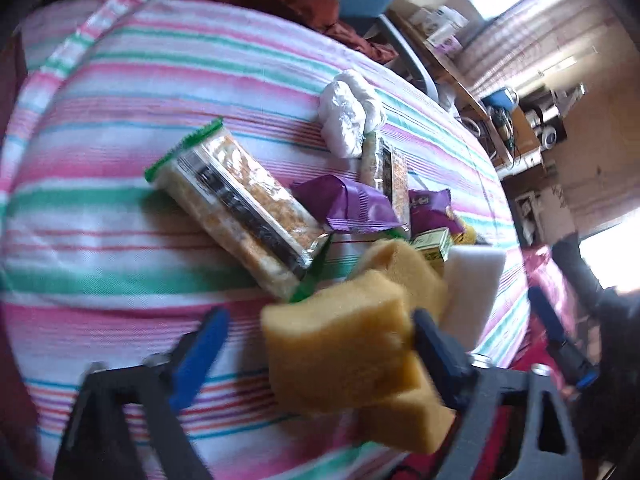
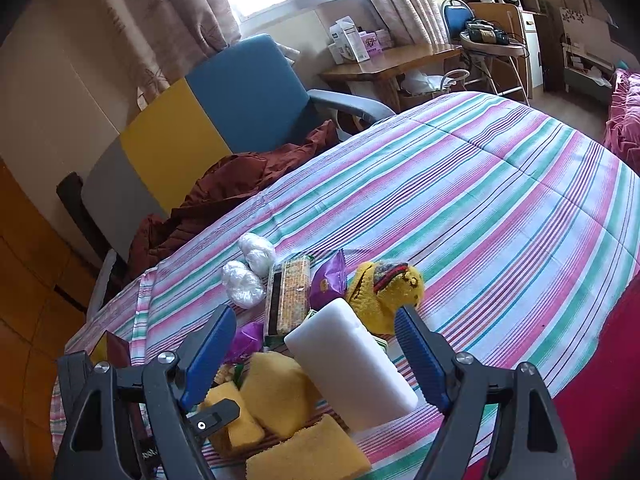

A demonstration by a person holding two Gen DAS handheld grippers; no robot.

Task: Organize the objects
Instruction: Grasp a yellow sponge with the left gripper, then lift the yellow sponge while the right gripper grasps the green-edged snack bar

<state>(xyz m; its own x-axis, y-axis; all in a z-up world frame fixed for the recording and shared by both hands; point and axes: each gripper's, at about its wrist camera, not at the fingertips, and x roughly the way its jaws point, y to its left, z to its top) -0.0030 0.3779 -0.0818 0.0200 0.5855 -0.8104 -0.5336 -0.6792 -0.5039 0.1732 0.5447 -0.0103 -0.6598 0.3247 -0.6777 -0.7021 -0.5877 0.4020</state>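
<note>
My left gripper is open; a yellow sponge sits between its fingers, against the right finger, with more yellow sponges behind. My right gripper is open over a white foam block that leans on yellow sponges on the striped bedspread. Behind lie a green-edged snack bar, a second bar, purple wrappers, white plastic-wrapped bundles and a yellow knitted toy.
A brown cloth is heaped at the bed's far edge beside a blue and yellow chair. A wooden desk with boxes stands by the window. A red blanket borders the spread on the right.
</note>
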